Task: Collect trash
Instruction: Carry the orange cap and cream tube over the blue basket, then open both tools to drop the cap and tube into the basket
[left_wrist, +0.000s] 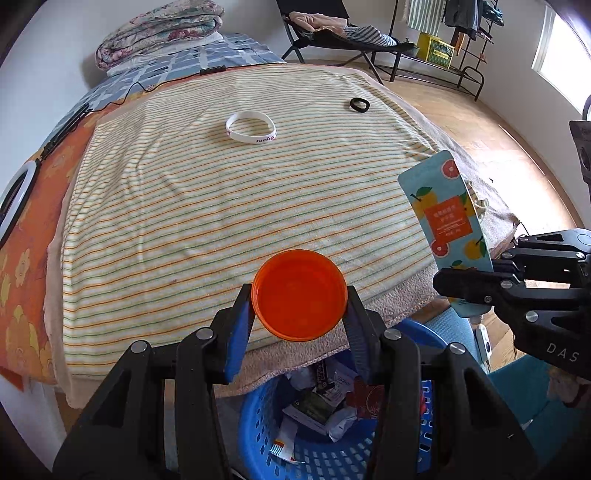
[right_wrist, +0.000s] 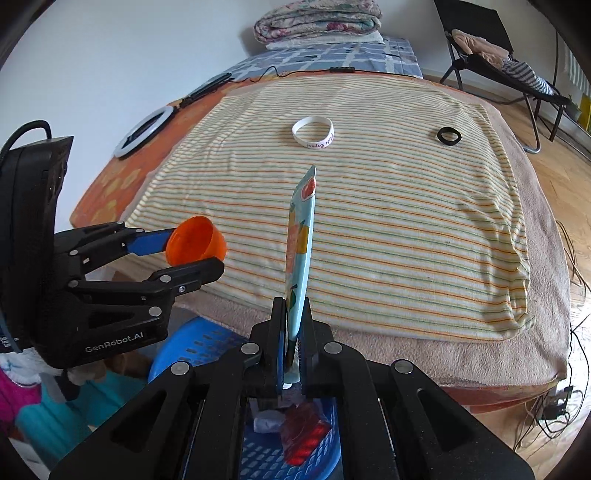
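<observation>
My left gripper (left_wrist: 299, 295) is shut on an orange plastic lid (left_wrist: 299, 294), held above a blue trash basket (left_wrist: 332, 458) at the near edge of the bed. The lid also shows in the right wrist view (right_wrist: 195, 240), with the left gripper (right_wrist: 192, 254) around it. My right gripper (right_wrist: 293, 314) is shut on a flat light-blue fruit-print packet (right_wrist: 301, 240), held upright over the basket (right_wrist: 207, 343). In the left wrist view the packet (left_wrist: 447, 214) stands at the right, pinched by the right gripper (left_wrist: 465, 291). The basket holds several wrappers.
A white wristband (left_wrist: 251, 127) and a black hair tie (left_wrist: 359, 105) lie on the striped towel (left_wrist: 221, 206) covering the bed. A ring light (right_wrist: 144, 131) and cable lie at the left. Folded quilts (right_wrist: 317, 18), a folding chair (right_wrist: 498, 55) and wooden floor lie beyond.
</observation>
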